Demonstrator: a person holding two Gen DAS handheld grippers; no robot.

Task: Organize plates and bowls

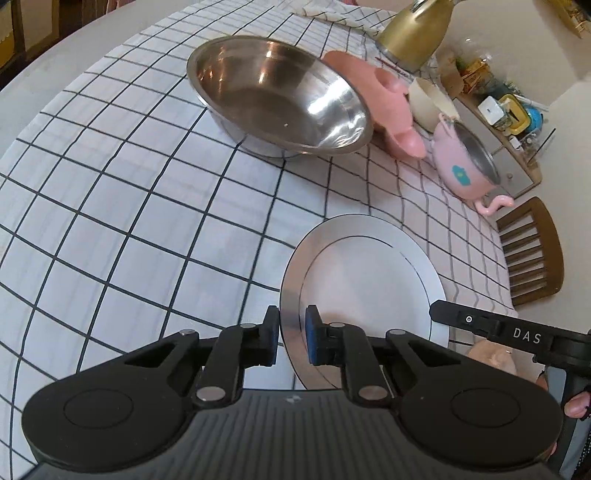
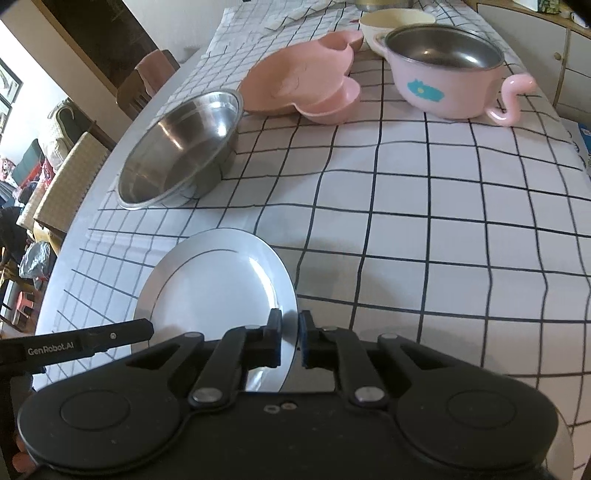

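since our left gripper [image 1: 291, 338] and right gripper [image 2: 290, 341] each pinch one edge of the white plate [image 1: 364, 273] near us on the checked worktop [image 1: 147, 229], we should lift both sides evenly, keeping it flat.

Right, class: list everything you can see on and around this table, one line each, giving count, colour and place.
Plate: one, white with a thin dark ring, near table edge, its rim gripped on both sides.
Steel bowl: one, silver, beyond the plate.
Shaped dish: one, pink, beside the steel bowl.
Handled bowl: one, pink outside with a blue mark, steel inside, far right.
Cream bowl: one, behind the handled bowl.
Jug: one, gold, far end.
Tablecloth: one, white with a dark grid.
Chair: one wooden, beside the table.
Left gripper: black, shut on the plate.
Right gripper: black, shut on the plate.
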